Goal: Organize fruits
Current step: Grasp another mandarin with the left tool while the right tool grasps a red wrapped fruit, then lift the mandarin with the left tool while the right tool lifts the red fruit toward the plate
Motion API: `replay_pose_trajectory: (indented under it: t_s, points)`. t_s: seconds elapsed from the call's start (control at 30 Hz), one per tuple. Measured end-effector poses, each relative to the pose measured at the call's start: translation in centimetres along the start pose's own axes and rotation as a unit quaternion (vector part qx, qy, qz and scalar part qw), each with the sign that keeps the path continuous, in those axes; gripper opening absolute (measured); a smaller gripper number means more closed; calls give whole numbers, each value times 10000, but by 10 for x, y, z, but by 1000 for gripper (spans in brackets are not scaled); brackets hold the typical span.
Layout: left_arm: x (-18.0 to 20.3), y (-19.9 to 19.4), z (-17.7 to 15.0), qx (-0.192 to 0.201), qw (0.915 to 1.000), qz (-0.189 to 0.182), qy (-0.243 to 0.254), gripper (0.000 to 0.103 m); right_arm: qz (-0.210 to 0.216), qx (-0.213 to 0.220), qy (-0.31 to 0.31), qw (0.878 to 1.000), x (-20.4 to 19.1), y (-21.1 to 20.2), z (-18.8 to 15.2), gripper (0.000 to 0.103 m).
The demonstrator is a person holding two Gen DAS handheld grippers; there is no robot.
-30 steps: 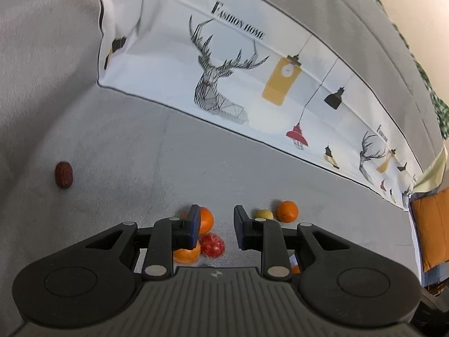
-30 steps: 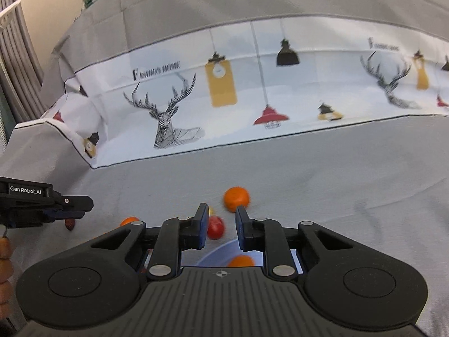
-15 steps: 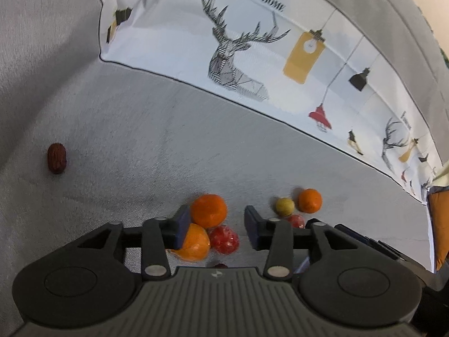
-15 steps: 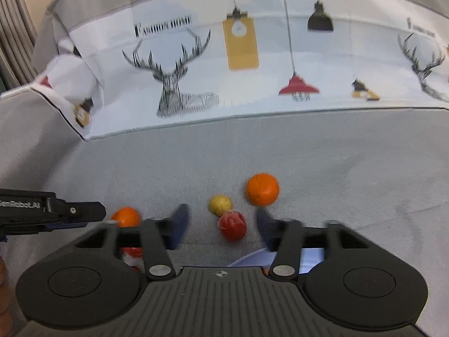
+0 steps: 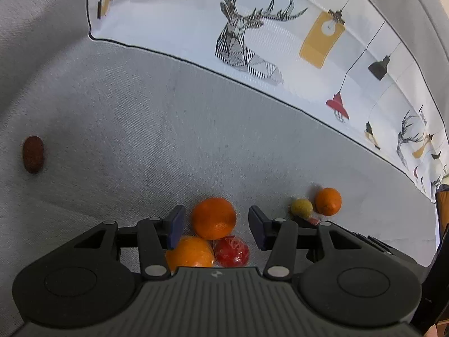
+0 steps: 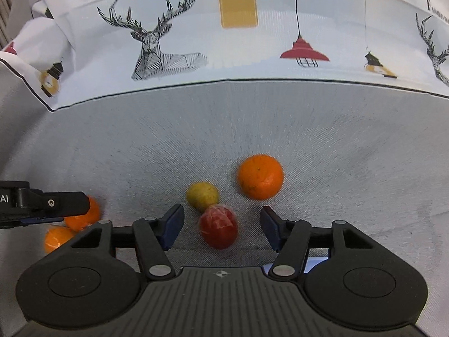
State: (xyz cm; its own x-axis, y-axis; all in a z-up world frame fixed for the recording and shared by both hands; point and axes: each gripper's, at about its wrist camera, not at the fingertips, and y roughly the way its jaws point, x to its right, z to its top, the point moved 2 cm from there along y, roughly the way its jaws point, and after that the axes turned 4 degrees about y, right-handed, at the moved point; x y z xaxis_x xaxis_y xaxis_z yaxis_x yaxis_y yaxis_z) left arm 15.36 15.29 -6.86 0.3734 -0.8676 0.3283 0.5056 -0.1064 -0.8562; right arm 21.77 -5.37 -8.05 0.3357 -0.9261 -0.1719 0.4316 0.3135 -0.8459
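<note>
Fruits are lying on a cloth-covered surface [image 6: 280, 118], in front of a printed cloth [image 6: 252, 42] rising behind it. Taking the wrapped fruit [image 6: 219, 226] as landmark: a small round fruit [image 6: 202, 196] is touching it just behind-left, an orange [image 6: 260, 176] is sitting near behind-right, and two oranges [image 6: 81, 216] are lying well apart to its left.

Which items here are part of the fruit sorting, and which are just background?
Job:
- three oranges
- two red fruits
- yellow fruit
- brown fruit

Background:
- grey cloth
- deer-print cloth
</note>
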Motion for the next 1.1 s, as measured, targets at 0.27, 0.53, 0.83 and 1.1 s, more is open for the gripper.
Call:
replay_pose_trajectory:
  t_s: [0.27, 0.53, 0.83, 1.1]
  points:
    - [4, 7, -1, -96, 9996, 114, 226, 38, -110, 64, -204, 9997, -5, -4, -1, 29]
    - [-2, -9, 6, 246, 9980, 518, 270, 38, 442, 156, -184, 9987, -24, -29, -2, 29]
    - [-6, 1, 2, -63, 9981, 533, 299, 39, 555, -321, -492, 9967, -41, -10, -15, 29]
    - [-7, -10, 2, 179, 9981, 469, 344, 38, 600, -56, -320, 9977, -37, -21, -16, 29]
